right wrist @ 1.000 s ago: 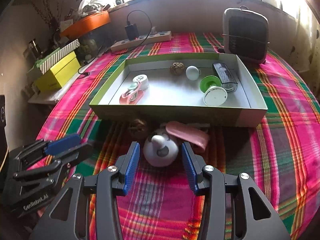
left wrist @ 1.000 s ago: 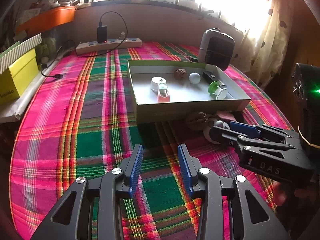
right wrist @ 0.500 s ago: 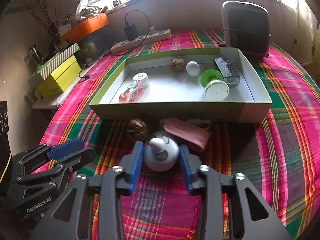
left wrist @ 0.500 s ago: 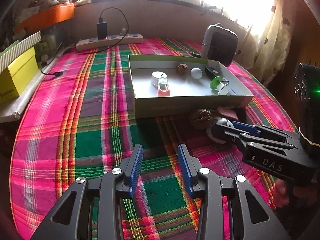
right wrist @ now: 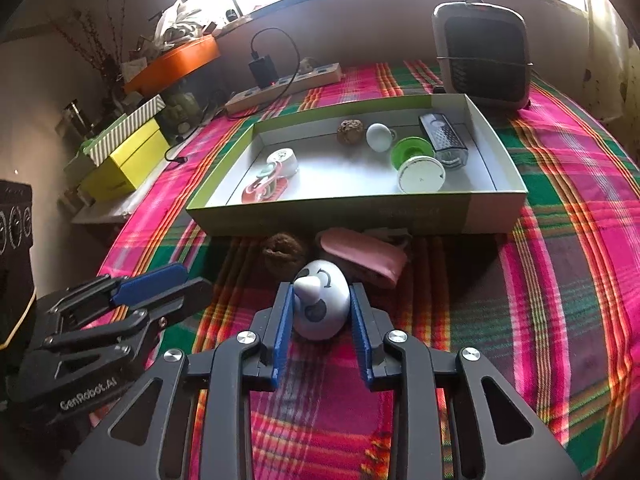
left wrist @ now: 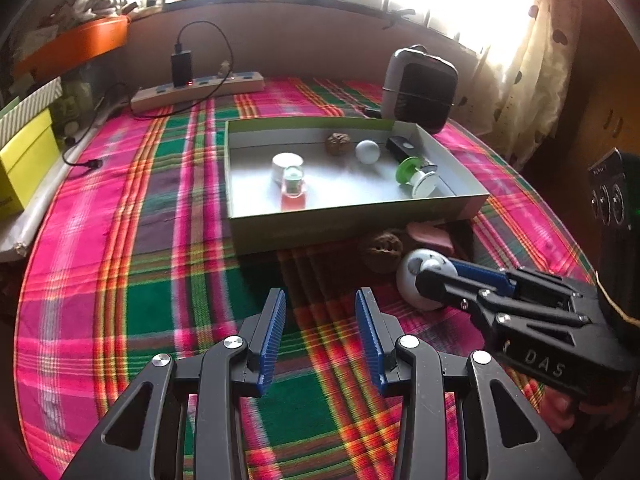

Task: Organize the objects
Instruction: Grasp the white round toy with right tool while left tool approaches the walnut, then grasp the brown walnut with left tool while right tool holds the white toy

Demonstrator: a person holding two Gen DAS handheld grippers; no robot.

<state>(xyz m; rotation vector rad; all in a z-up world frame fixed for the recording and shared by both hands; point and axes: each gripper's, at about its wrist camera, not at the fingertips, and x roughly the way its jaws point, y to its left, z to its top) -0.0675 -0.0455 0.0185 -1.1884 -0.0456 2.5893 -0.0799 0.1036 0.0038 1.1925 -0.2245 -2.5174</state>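
Note:
A white egg-shaped toy with a drawn face lies on the plaid cloth in front of the shallow green box. My right gripper straddles the toy and its jaws are closing, both blue pads against its sides. In the left wrist view the same toy sits in the right gripper. Just behind it lie a walnut and a pink pouch. My left gripper hovers open over bare cloth, nothing between its fingers. The box holds several small items.
Inside the box are a walnut, a white ball, a green-and-white spool and a small grater. A heater stands behind the box. A power strip and a yellow box sit at the far left.
My right gripper has moved forward around the white toy and its jaws have narrowed onto it. The left gripper has stayed put and open.

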